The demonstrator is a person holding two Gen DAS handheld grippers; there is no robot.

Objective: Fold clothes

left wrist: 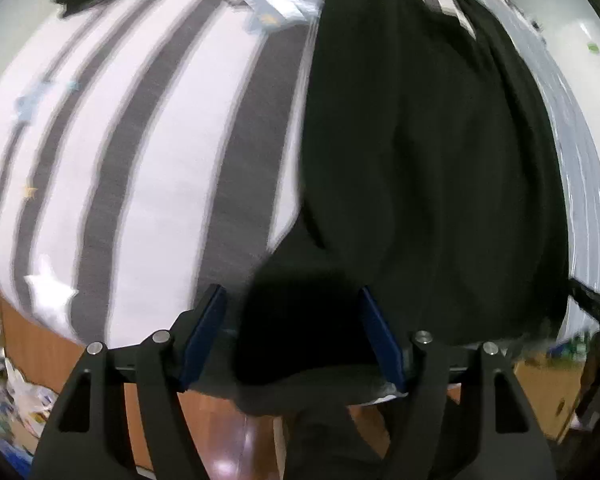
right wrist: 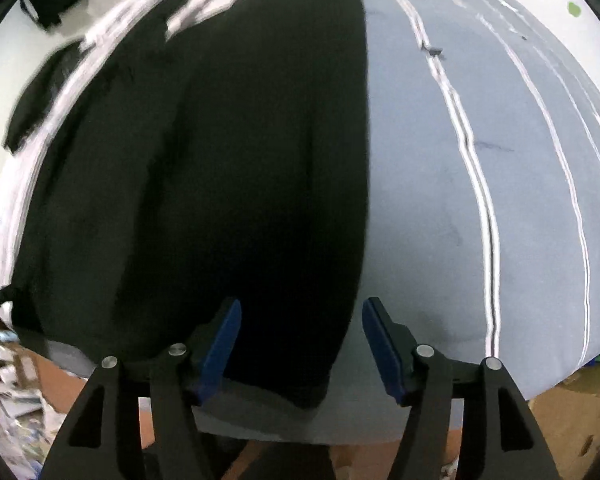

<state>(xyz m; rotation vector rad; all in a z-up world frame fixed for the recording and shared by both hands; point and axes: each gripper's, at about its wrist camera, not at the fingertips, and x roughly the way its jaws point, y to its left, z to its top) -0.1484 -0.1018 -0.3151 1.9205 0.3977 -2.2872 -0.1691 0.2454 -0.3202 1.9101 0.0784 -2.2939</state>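
mostly blurred, black garment [left wrist: 420, 160] near edge hidden behind left tool [left wrist: 294, 336]

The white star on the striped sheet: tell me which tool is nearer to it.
Left. The left tool hangs over the black garment's corner, with the white star just beside it. The right tool sits at the garment's far edge by grey fabric.
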